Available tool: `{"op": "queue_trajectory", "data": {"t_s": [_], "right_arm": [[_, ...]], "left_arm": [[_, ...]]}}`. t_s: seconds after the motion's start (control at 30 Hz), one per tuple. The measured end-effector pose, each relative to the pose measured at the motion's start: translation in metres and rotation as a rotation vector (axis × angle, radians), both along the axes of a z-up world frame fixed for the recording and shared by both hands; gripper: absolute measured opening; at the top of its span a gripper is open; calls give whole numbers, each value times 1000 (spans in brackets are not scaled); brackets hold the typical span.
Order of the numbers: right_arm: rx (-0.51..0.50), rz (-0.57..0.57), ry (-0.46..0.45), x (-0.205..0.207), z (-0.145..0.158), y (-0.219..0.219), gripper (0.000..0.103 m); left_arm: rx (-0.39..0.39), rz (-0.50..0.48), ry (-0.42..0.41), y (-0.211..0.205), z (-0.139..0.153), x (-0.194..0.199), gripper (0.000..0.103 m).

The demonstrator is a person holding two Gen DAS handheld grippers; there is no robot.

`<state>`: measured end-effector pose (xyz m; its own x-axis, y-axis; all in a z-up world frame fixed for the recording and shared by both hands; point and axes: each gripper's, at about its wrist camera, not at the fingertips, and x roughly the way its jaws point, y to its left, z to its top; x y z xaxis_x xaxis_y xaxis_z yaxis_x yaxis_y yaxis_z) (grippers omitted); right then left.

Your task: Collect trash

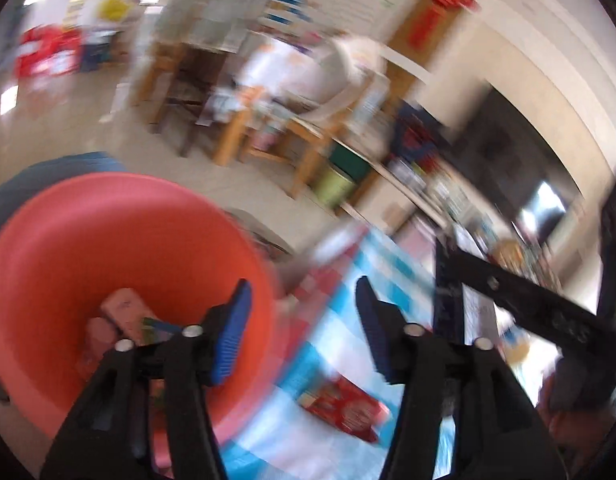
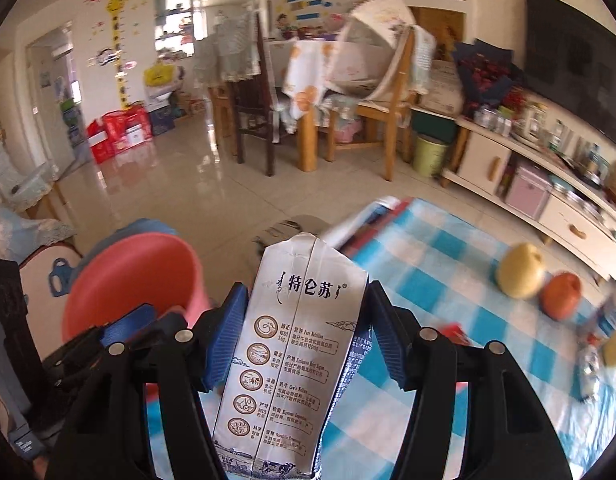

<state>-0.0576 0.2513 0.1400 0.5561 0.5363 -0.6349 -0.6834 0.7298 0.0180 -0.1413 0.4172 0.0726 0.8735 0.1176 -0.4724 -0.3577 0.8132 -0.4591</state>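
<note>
Trash is lying inside the pink bucket (image 1: 107, 248), which is filling the lower left of the left wrist view: a pinkish wrapper (image 1: 125, 314) and other blurred scraps are sitting at its bottom. The left gripper (image 1: 303, 328) is standing spread at the bottom centre of that frame, nothing between its blue pads (image 1: 231, 340), its left finger hanging over the bucket's mouth and its right one over the blue-and-white checked cloth (image 1: 336, 352). A red packet (image 1: 344, 408) is lying on that cloth at lower centre. In the right wrist view, the right gripper (image 2: 303, 344) is pinching a flattened grey milk carton (image 2: 295, 360) upright between its pads, at the centre bottom of the frame. The same bucket (image 2: 135, 280) is showing at the left of that view, beside the cloth's edge. A yellow fruit (image 2: 520, 270) and an orange fruit (image 2: 560, 296) are resting on the checked cloth (image 2: 448, 280) at the right, touching or nearly so.
</note>
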Motion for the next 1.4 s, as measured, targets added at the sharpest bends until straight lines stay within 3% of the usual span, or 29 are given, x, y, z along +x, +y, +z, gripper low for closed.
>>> {"op": "queue_trajectory", "data": {"t_s": [0.07,0.13,0.23,0.5,0.63,0.83,0.93,1.13,1.4], "right_arm": [[7,-54,12,4,-3,-28,62],[12,-99,27,6,-8,-54,62],[16,-135,42,6,-14,-82,62],[83,-146,73,4,-25,-124,62],[102,-134,71,4,-26,-134,62],[129,-121,83,3,-29,-143,62],[132,-123,86,4,-30,-143,62],[151,-142,102,8,-35,-149,62],[145,-139,98,9,-36,-148,62]], "left_arm": [[36,-118,30,-21,-2,10,73],[23,-239,92,-38,-11,23,75],[26,-298,160,-52,-21,33,75],[67,-273,332,-69,-50,50,75],[99,-236,351,-70,-56,50,75],[225,-226,401,-87,-58,54,83],[215,-217,395,-86,-58,53,83],[242,-193,388,-90,-56,52,57],[208,-188,332,-88,-49,48,47]]}}
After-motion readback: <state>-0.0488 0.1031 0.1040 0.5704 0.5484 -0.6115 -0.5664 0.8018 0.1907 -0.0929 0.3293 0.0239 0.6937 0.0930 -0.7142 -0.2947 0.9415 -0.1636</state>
